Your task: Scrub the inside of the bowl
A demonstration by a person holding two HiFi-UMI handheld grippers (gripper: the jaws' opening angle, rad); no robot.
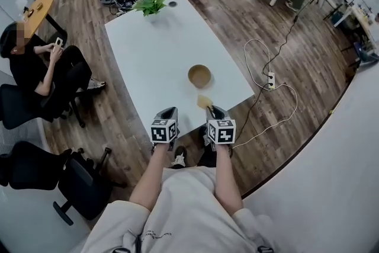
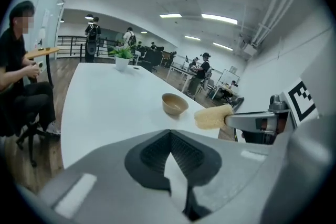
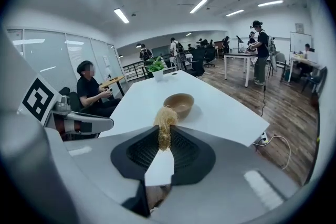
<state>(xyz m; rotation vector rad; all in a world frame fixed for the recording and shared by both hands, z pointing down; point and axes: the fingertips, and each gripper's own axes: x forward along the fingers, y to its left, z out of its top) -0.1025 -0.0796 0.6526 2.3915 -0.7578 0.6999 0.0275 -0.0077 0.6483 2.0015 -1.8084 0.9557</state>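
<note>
Bowl (image 1: 199,76) on tabletop (image 1: 148,50), ahead of both; right gripper (image 3: 164,139) jaws clamp scrubber (image 3: 166,119); left gripper (image 2: 170,136) jaws closed, empty.

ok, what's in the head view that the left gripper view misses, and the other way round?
Head view only: both grippers seen from above, the left gripper included, and a power strip with its cable on the floor. Left gripper view only: its own jaws close up, together with nothing between them, plus the ceiling lights. Both: the table, the bowl, the plant, and the right gripper shut on a scrubber.
</note>
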